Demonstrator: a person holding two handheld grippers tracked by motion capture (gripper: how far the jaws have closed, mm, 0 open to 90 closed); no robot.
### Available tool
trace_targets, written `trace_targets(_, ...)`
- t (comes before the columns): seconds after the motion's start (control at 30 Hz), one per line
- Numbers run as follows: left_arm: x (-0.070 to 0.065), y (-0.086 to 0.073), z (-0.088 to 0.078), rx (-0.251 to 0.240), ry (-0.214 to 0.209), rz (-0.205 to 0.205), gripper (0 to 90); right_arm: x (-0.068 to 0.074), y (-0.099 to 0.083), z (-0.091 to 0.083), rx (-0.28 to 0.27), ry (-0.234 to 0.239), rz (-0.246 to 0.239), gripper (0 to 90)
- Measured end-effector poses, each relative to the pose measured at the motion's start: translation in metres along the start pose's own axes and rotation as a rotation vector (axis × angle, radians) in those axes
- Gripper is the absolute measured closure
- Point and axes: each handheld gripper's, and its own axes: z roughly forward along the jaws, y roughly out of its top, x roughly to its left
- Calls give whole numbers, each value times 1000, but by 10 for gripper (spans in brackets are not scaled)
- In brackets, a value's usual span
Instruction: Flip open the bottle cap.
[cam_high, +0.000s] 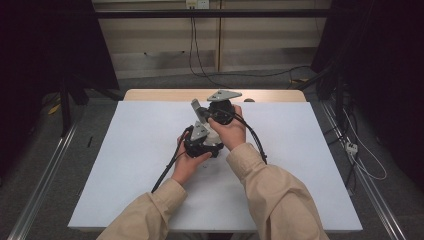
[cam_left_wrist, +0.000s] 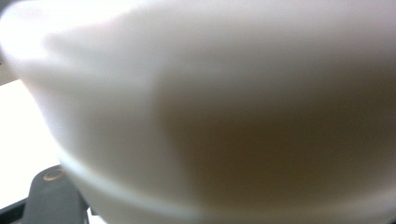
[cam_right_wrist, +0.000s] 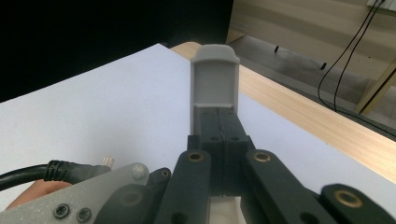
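Grippers, one in each hand, are what the person is working with, and from the high view they are close together over the middle of the white table (cam_high: 125, 165). The left gripper (cam_high: 207, 137) is low, in the left hand (cam_high: 187, 162). The right gripper (cam_high: 196, 106) is just behind it and a bit higher, in the right hand (cam_high: 229, 129). The two look like they touch or almost touch, but I cannot tell which. The right gripper's grey tips point up and to the left. Black cables (cam_high: 167, 167) hang down from both onto the table. The person wears tan sleeves (cam_high: 270, 190).

From the left gripper view, a big pale blurry shape (cam_left_wrist: 224, 107) is right up against the camera. It is white at the top and brownish in the middle. I cannot tell what it is. One dark jaw peeks out at the bottom left. The left gripper's jaws are pressed nearly together, and I cannot tell if they pinch anything.

From the right gripper view, the right gripper's two black jaws are pressed tight together, and the grey pads (cam_right_wrist: 215, 79) at the end meet with nothing between them. They point out over the white table toward its wooden edge (cam_right_wrist: 299, 112). Low on the left are a grey plate (cam_right_wrist: 74, 203) and a thick black cable.
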Motion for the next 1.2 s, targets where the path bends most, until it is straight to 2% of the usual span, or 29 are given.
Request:
trace_targets(0.03,0,0,0,0,1,1,181,0,0,0,3,0,-1,900)
trace_targets(0.07,1,0,0,2,-21,2,181,0,0,0,4,-1,-2,900)
trace_targets(0.17,0,0,0,3,-23,-8,181,0,0,1,3,-2,1,900)
trace_targets(0.83,-1,0,0,5,-16,-4,180,-2,0,10,20,18,0,900)
trace_targets(1.0,-1,0,0,7,-13,0,179,-2,-1,12,23,21,1,900)
trace_targets(1.03,0,0,0,9,-14,12,179,-2,-1,12,22,21,2,900)
trace_targets(1.2,-1,0,0,5,-14,-2,180,-1,-2,15,25,31,-2,900)
